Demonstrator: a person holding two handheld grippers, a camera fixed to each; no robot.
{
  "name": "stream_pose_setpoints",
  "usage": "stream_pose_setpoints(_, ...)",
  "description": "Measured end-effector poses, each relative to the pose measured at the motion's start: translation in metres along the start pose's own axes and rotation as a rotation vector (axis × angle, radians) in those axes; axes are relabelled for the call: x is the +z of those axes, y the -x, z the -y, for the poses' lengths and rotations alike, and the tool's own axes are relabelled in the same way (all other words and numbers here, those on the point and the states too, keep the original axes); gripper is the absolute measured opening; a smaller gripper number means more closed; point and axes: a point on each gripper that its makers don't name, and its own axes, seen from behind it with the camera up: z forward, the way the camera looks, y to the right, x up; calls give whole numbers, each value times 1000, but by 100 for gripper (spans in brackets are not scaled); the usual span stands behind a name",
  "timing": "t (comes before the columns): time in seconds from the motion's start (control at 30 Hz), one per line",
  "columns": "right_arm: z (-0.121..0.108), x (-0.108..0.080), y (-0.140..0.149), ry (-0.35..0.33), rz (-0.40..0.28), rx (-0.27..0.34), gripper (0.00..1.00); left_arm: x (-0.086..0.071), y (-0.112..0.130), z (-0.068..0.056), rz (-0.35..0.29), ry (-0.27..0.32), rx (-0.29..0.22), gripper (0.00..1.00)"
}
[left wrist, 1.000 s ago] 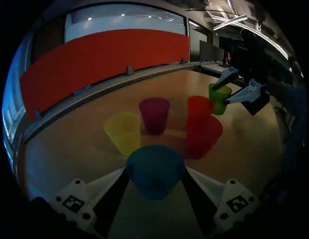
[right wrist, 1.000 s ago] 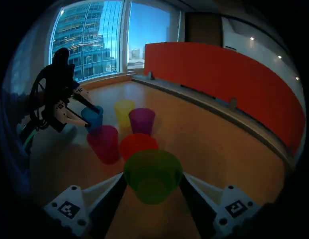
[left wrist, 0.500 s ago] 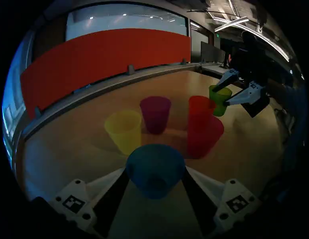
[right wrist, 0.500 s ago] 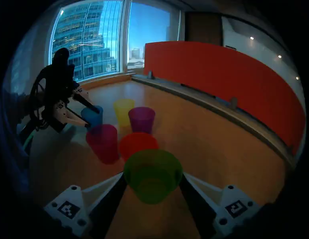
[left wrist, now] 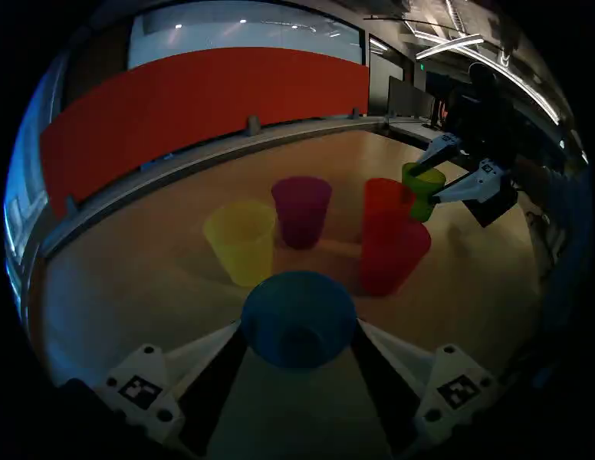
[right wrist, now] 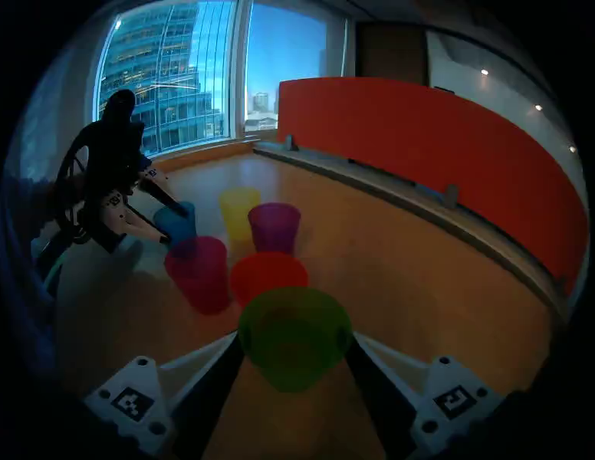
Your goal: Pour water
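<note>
My left gripper (left wrist: 299,328) is shut on a blue cup (left wrist: 299,318), held upright just above the wooden table (left wrist: 136,291). Beyond it stand a yellow cup (left wrist: 240,239), a purple cup (left wrist: 301,208), a red cup (left wrist: 383,198) and a pink cup (left wrist: 391,253). At the far right the right gripper (left wrist: 439,178) grips a green cup (left wrist: 420,190). In the right gripper view my right gripper (right wrist: 295,345) is shut on the green cup (right wrist: 295,336). Ahead are the red cup (right wrist: 267,276), pink cup (right wrist: 198,272), purple cup (right wrist: 274,226) and yellow cup (right wrist: 239,211). The left gripper (right wrist: 156,221) holds the blue cup (right wrist: 176,222) at the left.
A red partition (left wrist: 205,107) runs along the table's far edge above a grey rail (right wrist: 420,203). Large windows (right wrist: 175,77) stand behind the left gripper. A person's sleeve (left wrist: 562,215) shows at the right. Bare tabletop lies on the right of the right gripper view.
The standing cups sit slightly higher in the left gripper view than before. The blue cup has shifted a little left in the right gripper view. Both grips are unchanged.
</note>
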Motion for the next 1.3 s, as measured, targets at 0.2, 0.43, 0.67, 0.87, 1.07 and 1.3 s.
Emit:
stream_pose_setpoints(0.2,0,1,2,-1,1,6,91,-1,10,4,36,-22,15,96)
stream_pose_setpoints(0.43,1,3,11,-1,9,10,91,-5,18,6,46,-41,9,96)
stream_pose_setpoints(0.67,0,4,19,4,16,17,91,-14,19,6,33,-49,-10,96)
stream_pose_setpoints(0.87,-1,4,24,9,19,22,91,-19,16,4,22,-46,-21,96)
stream_pose_setpoints(1.07,-1,4,27,11,20,27,91,-21,14,0,15,-35,-29,96)
stream_pose_setpoints(1.3,-1,4,29,19,19,32,95,-22,16,3,21,-53,-27,97)
